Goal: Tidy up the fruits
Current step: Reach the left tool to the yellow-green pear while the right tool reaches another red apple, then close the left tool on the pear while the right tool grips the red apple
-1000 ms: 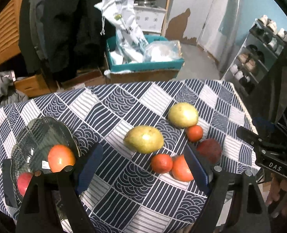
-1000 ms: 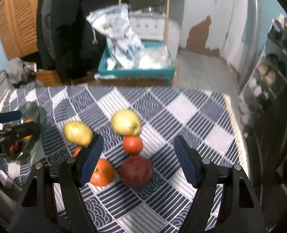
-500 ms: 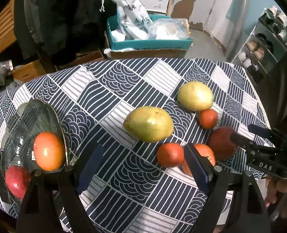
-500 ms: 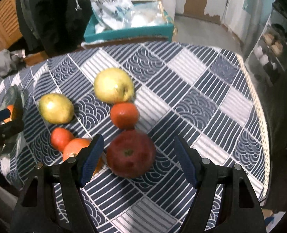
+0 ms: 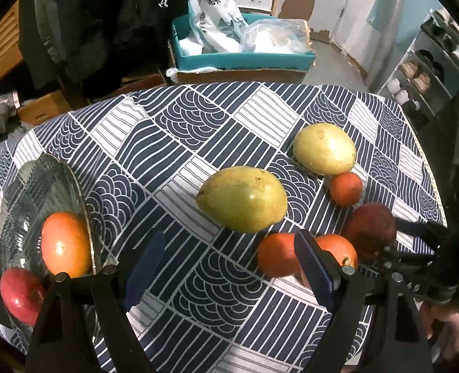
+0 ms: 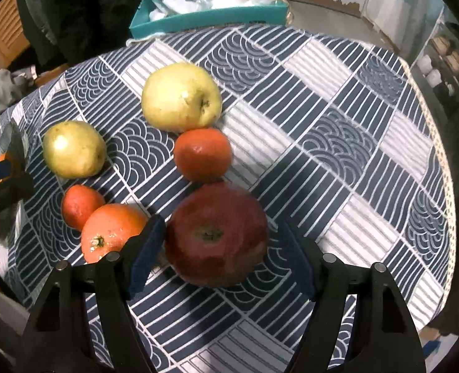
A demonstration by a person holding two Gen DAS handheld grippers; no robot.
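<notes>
A dark red apple [image 6: 217, 233] lies on the patterned tablecloth between the open fingers of my right gripper [image 6: 220, 258], which straddles it without closing; it also shows in the left wrist view [image 5: 369, 230]. Around it lie an orange [image 6: 111, 230], two small tangerines [image 6: 203, 155] [image 6: 82, 205] and two yellow-green fruits [image 6: 181, 98] [image 6: 74, 149]. My left gripper [image 5: 229, 273] is open and empty, low over the cloth in front of the green fruit [image 5: 243, 199]. A glass bowl [image 5: 30, 186] at the left holds an orange [image 5: 65, 244] and a red apple [image 5: 21, 292].
The round table [image 6: 369, 143] drops off at its right and near edges. Behind it stand a teal box [image 5: 245, 59] with plastic bags, dark hanging clothes, and a shoe rack [image 5: 431, 71] at the right.
Both grippers have moved forward and lower toward the fruit. The right gripper's open fingers now flank the dark red apple. The left gripper has drawn close to the green fruit.
</notes>
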